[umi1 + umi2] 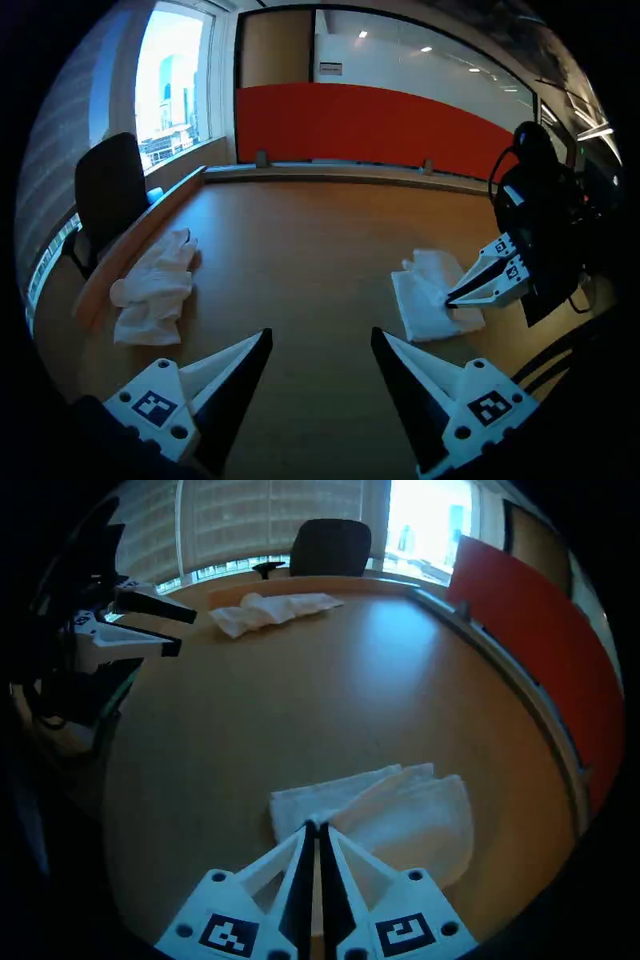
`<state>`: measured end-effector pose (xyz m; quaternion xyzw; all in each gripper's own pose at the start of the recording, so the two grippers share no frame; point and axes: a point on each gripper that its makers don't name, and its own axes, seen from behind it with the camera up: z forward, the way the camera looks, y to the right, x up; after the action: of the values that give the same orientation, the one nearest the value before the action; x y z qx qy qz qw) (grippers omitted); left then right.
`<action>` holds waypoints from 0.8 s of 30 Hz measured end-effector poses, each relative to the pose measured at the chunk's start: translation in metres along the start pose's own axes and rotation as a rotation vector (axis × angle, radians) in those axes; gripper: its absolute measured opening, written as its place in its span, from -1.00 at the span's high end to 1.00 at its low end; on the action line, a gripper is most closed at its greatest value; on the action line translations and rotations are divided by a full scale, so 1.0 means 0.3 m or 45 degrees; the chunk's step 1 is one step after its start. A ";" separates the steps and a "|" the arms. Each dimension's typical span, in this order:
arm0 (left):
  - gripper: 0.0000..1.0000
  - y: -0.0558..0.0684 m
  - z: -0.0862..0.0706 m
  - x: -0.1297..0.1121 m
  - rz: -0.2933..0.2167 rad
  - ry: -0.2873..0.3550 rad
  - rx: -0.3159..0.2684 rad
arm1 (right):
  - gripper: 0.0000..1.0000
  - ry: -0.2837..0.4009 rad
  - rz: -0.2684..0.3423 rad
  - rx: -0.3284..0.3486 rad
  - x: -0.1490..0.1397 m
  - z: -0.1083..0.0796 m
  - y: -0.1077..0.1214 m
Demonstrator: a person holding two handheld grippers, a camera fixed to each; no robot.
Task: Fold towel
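The folded towel is laid flat on the near right part of the counter. Its layers are stacked into a compact rectangle, so the fold is judged to be largely made. The right gripper is set low at the towel's near edge, probably so that the layers can be pressed down or a corner squared. Its fingers are drawn together with only a sliver of gap, and their tips are placed against the cloth. Whether a layer is actually pinched between them cannot be told. In the left gripper view the towel is seen at the right, with the right gripper reaching onto it, fingers closed.

The left gripper is held above bare counter, well apart from the towel, presumably so that it is out of the way while the other side is worked. Its fingers are spread wide, and nothing is held or touched by them. This is confirmed in the right gripper view, where the left gripper is seen at the far left with its fingers parted in the air.

A crumpled heap of white cloth is placed at the far left edge of the counter, near an office chair, and is likely meant to be folded afterwards.
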<state>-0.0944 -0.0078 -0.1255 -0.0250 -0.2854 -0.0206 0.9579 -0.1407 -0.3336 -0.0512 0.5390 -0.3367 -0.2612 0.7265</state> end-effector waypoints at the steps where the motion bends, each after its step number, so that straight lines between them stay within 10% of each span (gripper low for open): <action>1: -0.83 -0.001 -0.001 -0.002 -0.003 -0.001 0.001 | 0.85 -0.004 0.004 0.004 -0.004 0.008 -0.001; 15: -0.83 0.006 0.008 0.002 -0.010 -0.002 -0.003 | 0.75 -0.011 0.027 0.015 -0.021 0.012 0.011; 24: -0.83 0.004 0.013 0.010 -0.009 0.000 -0.001 | -0.26 0.001 0.036 -0.003 -0.022 -0.001 0.032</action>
<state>-0.0939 -0.0064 -0.1205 -0.0243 -0.2855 -0.0242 0.9578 -0.1445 -0.3257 -0.0436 0.5335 -0.3437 -0.2508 0.7310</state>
